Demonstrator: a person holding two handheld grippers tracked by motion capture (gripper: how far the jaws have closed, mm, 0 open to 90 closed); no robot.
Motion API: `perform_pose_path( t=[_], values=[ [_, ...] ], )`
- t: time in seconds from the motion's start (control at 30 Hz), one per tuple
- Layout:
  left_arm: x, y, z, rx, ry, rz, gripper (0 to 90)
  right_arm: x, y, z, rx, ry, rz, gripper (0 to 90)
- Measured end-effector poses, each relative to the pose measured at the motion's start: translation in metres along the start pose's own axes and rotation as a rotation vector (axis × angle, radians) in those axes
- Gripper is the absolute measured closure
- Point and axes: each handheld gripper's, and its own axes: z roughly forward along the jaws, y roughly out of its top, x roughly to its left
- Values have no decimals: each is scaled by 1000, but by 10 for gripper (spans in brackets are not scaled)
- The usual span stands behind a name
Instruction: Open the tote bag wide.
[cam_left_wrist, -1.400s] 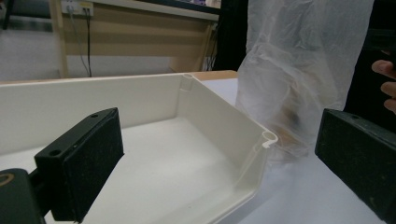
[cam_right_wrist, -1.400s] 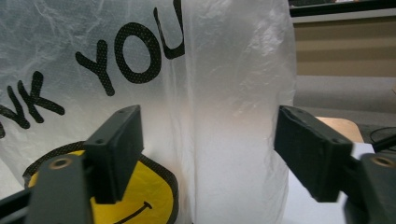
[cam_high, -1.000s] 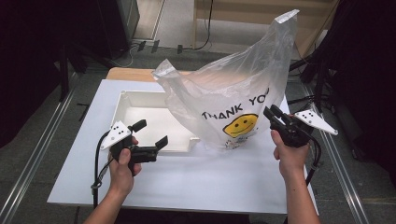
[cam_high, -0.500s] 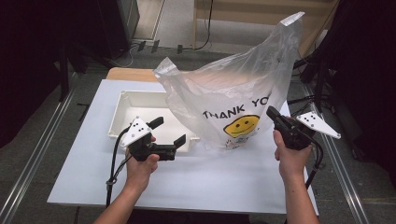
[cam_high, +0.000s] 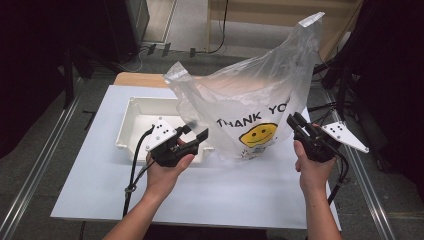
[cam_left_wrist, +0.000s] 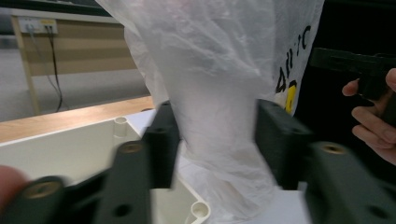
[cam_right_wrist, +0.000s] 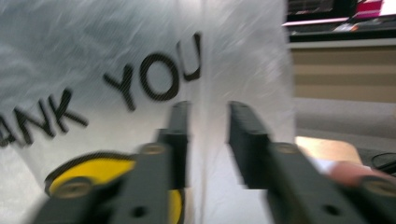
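A clear plastic bag printed "THANK YOU" with a yellow smiley stands upright on the white desk, right of a white tray and touching its near right corner. The left tongs — jaws apart — reach the bag's left side over the tray's near rim. The right tongs, jaws also apart, straddle the bag's right edge.

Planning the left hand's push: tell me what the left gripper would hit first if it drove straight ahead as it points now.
Most likely the plastic bag: its crumpled side sits right between the open jaws of the left gripper, ahead of it. The white tray lies below that line.
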Motion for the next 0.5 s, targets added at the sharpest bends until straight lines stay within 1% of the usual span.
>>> perform_pose_path(
  t=[0.07,0.1,0.13,0.17,0.2,0.27,0.3,0.37,0.4,0.43,0.5],
  values=[
    [1,-1,1,14,-19,1,748,-1,2,1,-14,-42,9,386],
    [1,-1,1,14,-19,1,783,-2,4,2,-13,-57,22,311],
    [2,-2,2,19,-29,0,783,-2,4,2,-13,-57,22,311],
    [2,-3,2,29,-43,1,825,-3,7,4,-7,-69,24,244],
    [2,-3,2,27,-52,1,836,-3,8,5,-8,-66,17,216],
    [2,-3,1,27,-65,9,864,-4,11,9,3,-50,10,174],
    [2,-3,1,27,-65,9,879,-3,13,12,13,-40,20,167],
    [2,-3,2,29,-85,12,900,-5,16,17,31,1,32,176],
    [2,-3,2,30,-89,11,900,-6,17,19,33,13,35,223],
    [2,-3,2,30,-95,10,900,-6,18,21,37,25,40,318],
    [2,-3,2,32,-105,8,900,-4,17,22,45,28,25,595]
  ],
)
